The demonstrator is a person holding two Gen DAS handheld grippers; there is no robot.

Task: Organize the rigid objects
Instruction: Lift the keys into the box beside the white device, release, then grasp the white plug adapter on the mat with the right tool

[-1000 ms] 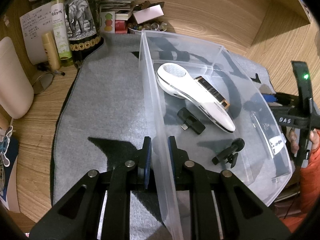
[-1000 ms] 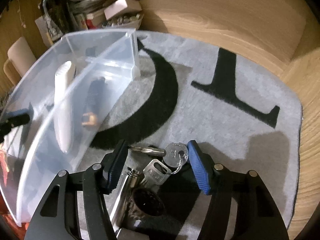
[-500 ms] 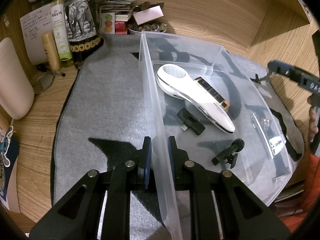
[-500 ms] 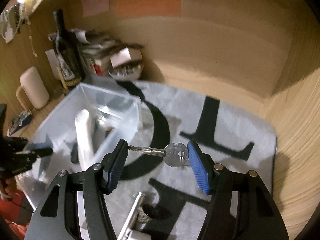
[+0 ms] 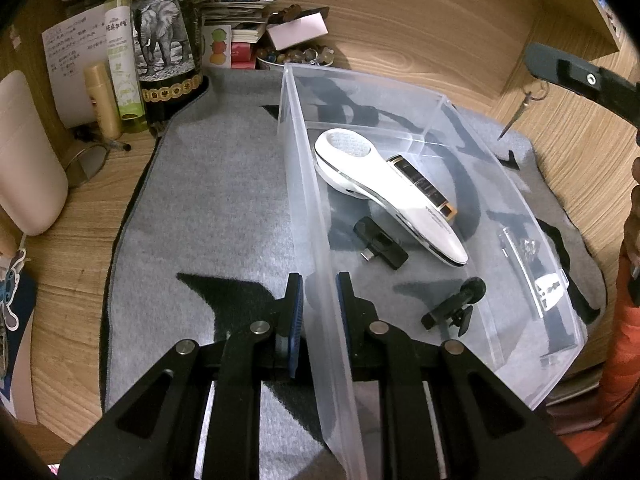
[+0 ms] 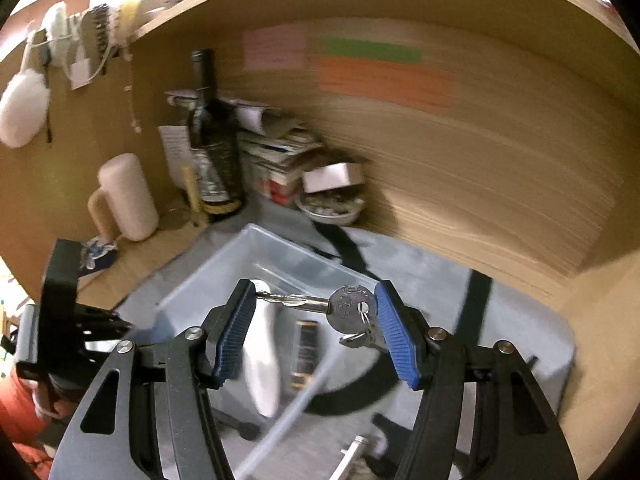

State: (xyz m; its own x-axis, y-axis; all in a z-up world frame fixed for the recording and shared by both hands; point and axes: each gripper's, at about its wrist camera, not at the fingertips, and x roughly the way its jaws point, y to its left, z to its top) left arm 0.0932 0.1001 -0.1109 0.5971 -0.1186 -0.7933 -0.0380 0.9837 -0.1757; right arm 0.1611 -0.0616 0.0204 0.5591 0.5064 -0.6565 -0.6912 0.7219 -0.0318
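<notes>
A: Gripping the near wall of the clear plastic bin [image 5: 308, 184], the left gripper [image 5: 318, 300] has one blue-padded finger outside that wall and one inside, pressed together on it.

B: And the other gripper?

A: Up in the air above the bin, the right gripper [image 6: 316, 320] has its fingers clamped on a silver key [image 6: 320, 303] lying crosswise between the pads: tip against the left pad, round head against the right. A second key [image 6: 362, 338] hangs from the ring through that head. From the left wrist view, the right gripper shows past the bin's far right corner, keys dangling under it.

B: What sits in the bin?

A: In the bin's large compartment lies a white handheld device [image 5: 384, 196], angled from the far left toward the near right. Just beside it, nearer the clamped wall, a small black USB adapter [image 5: 380, 243]; closer to the bin's front, a black clip-on microphone [image 5: 456, 306]. A white plug adapter [image 5: 550, 286] rests behind the bin's divider, on its right side.

B: And under the bin?

A: A grey mat [image 5: 208, 208] with black lettering, spread on the wooden table [image 5: 68, 280].
</notes>
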